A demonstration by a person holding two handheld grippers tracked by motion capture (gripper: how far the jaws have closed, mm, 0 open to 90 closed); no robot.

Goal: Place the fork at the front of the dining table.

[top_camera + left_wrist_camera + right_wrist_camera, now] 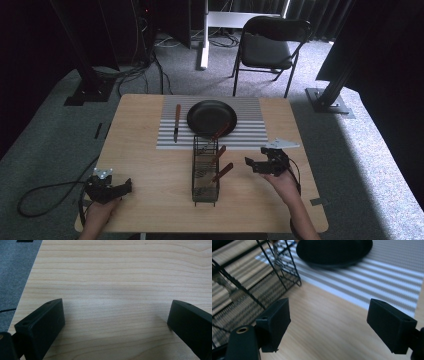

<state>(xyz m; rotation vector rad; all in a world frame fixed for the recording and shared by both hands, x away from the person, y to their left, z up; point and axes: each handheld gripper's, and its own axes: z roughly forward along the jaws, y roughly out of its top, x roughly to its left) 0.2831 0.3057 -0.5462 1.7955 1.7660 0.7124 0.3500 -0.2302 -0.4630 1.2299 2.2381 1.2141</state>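
Note:
A black wire basket (205, 171) stands mid-table and holds three wooden-handled utensils (222, 171) that lean out to the right. Behind it a black plate (212, 117) rests on a striped grey placemat (250, 134), with a wooden-handled knife (177, 122) lying to the plate's left. My left gripper (125, 186) sits open near the table's front left corner, with bare wood between its jaws in the left gripper view (116, 320). My right gripper (248, 162) is open just right of the basket. The right gripper view shows its own gripper (328, 322), the basket (249, 287) and the plate (334, 251).
The wooden table (150, 165) is edged by grey carpet. A black folding chair (267, 47) stands beyond the far edge, with dark stand bases (330, 100) at both far sides. A cable (45, 192) trails off the table's left.

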